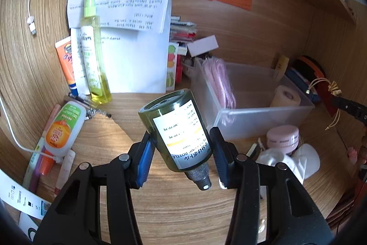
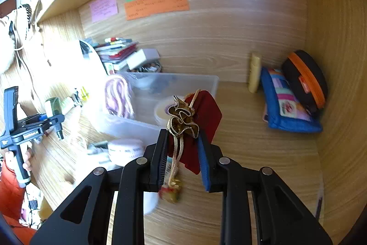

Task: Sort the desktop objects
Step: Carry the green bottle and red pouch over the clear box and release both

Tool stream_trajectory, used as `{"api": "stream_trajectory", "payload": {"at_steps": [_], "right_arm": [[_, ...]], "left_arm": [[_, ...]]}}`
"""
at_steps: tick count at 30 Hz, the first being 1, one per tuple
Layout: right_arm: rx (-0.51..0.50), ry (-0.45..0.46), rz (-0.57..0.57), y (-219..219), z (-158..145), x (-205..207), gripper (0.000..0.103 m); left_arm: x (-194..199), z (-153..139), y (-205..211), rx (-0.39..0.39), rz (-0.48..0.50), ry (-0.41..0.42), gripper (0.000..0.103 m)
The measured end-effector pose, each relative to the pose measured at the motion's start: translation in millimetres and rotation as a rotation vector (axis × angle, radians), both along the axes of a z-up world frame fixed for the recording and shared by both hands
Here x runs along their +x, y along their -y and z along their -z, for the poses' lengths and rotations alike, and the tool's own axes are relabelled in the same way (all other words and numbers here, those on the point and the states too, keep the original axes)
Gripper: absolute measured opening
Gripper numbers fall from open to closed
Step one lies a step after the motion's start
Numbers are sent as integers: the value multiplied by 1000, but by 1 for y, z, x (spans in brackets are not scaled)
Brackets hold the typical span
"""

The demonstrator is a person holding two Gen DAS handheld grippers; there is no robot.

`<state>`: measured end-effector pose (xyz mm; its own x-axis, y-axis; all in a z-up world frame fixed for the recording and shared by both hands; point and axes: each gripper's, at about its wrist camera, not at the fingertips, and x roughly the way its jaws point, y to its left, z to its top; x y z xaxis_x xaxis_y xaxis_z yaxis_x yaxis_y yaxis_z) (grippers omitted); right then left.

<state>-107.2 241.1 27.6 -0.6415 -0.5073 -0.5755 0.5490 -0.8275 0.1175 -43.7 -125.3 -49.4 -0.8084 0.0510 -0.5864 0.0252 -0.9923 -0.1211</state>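
Note:
My left gripper is shut on a dark green spray bottle with a white label, held tilted above the wooden desk, nozzle toward the camera. It also shows at the left of the right wrist view. My right gripper is shut on a dark red pouch with a gold ribbon flower and cord, held above the desk in front of a clear plastic bin. The pouch shows at the right edge of the left wrist view.
The clear bin holds pink cord and a tape roll. A yellow spray bottle, tubes, pens and papers lie at the left. A pink jar and white cloth sit by the bin. A blue pouch and black-orange case stand in the right corner.

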Motion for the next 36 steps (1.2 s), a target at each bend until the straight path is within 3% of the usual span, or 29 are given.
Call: {"api": "stream_trajectory", "payload": {"at_steps": [11, 20, 29, 36], "right_arm": [[-58, -49, -36, 22, -26, -8, 23], [-68, -46, -75, 46, -29, -22, 23], [-72, -30, -113, 75, -29, -42, 23], [-68, -19, -143, 96, -22, -49, 23]], "left_arm": [[-17, -39, -17, 13, 63, -95, 48], [-41, -58, -34, 25, 105, -135, 48], [-85, -60, -49, 71, 133, -131, 48], [-108, -38, -58, 102, 174, -71, 48]]}}
